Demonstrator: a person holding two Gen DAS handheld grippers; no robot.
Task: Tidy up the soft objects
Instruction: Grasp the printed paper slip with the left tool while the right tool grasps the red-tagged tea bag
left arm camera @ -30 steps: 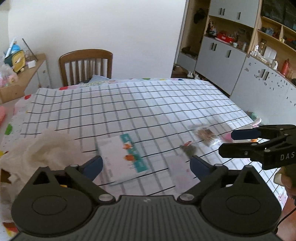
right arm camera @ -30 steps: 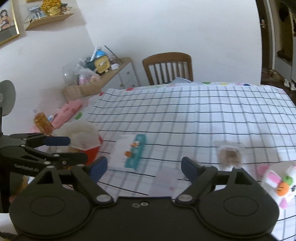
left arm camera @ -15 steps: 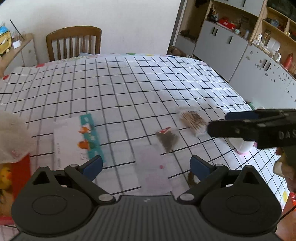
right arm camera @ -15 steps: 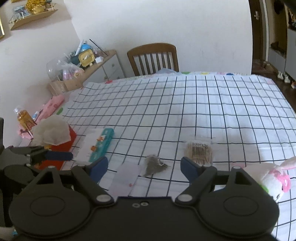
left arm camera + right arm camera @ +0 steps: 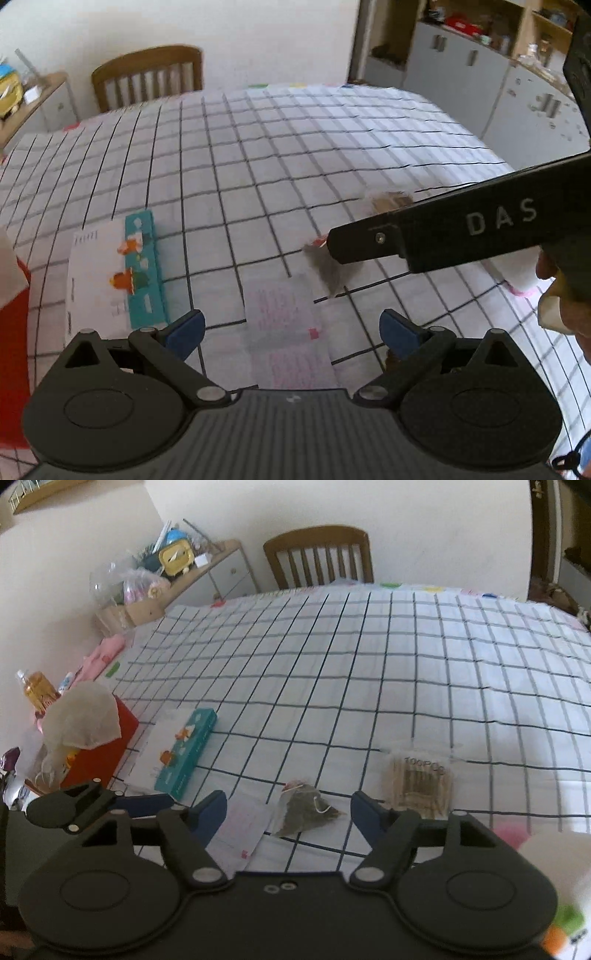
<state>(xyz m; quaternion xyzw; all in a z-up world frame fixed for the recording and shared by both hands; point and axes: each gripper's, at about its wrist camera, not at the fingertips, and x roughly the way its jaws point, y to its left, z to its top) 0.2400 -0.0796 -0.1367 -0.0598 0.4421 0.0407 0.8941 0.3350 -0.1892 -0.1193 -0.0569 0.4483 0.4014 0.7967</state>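
Looking along the left tool (image 5: 291, 330), the left wrist view is showing its blue fingertips (image 5: 184, 328) standing wide apart with nothing gripped; a white paper slip with pink print (image 5: 286, 325) is lying flat on the worktop (image 5: 295, 147) between them, untouched. Beyond the slip a blurred, dark tea bag (image 5: 328, 267) is lying on the checked cloth, partly covered by the black arm of the right tool (image 5: 443, 229), which is crossing in from the right. To the left, a white and teal packet (image 5: 122, 273) is resting flat. A red box (image 5: 14, 332) is showing at the left edge, and a wooden chair (image 5: 147, 74) is standing at the far side.

Turning to the right wrist view, the right tool (image 5: 288, 808) is hanging over the near edge of the worktop, its jaws having just been closing yet standing open, pressing on nothing. The tea bag (image 5: 306, 808) is lying on the cloth between the fingertips (image 5: 212, 808), apart from both. The paper slip (image 5: 240, 827) is lying just left of it, a clear pack of small sticks (image 5: 421, 782) just beyond the right fingertip. A white plush toy (image 5: 554, 867) is sitting at the lower right, blurred. At the left, the red box (image 5: 103, 753) is holding crumpled tissue (image 5: 81, 716), with the packet (image 5: 177, 753) beside it.
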